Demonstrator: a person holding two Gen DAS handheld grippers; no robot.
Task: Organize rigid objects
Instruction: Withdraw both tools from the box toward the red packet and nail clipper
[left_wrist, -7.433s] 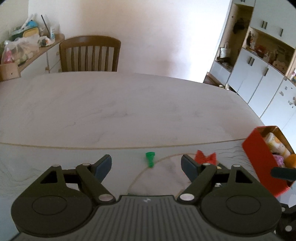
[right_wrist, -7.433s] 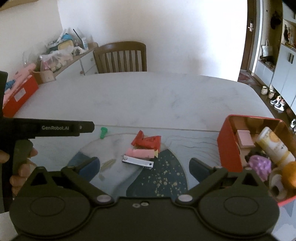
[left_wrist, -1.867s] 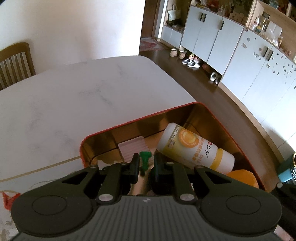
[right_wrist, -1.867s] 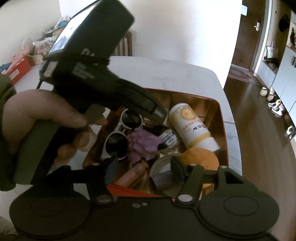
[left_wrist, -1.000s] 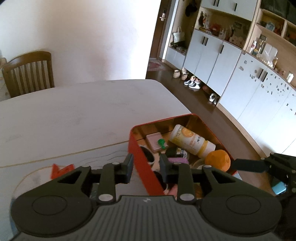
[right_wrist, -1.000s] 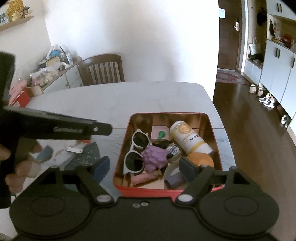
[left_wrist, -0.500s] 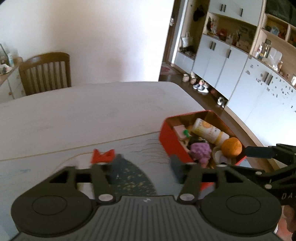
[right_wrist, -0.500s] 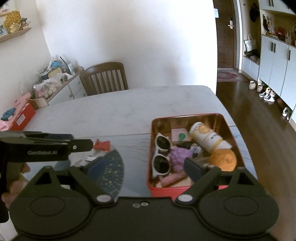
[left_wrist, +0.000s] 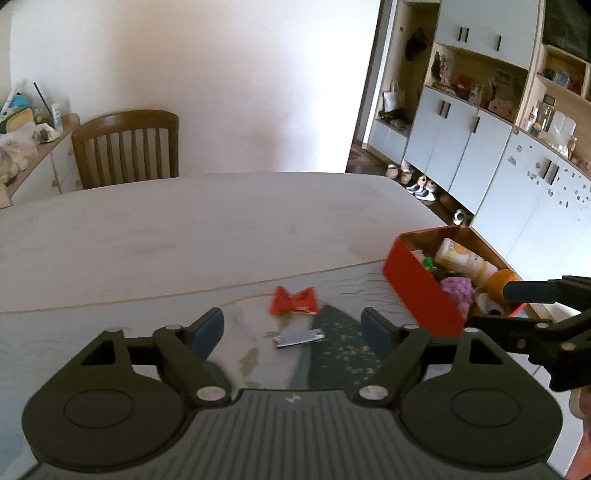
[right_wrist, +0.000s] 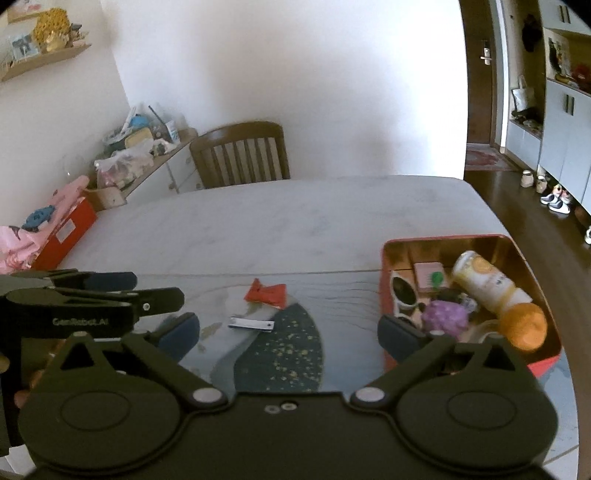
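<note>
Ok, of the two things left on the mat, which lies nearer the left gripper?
The flat silver clip, just ahead of the left gripper; the red wrapper lies farther off.

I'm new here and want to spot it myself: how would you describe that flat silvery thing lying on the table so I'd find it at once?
Start at the red tin full of odds and ends at the table's right side, then look left onto the dark, gold-speckled mat. Just off the mat's left edge lies the small flat metal bar. Its only close neighbour is a crumpled red wrapper farther back; the bar is thin, straight and silver-grey.

The right gripper (right_wrist: 288, 334) hides the red tin's (right_wrist: 532, 363) near-left corner and some contents.
</note>
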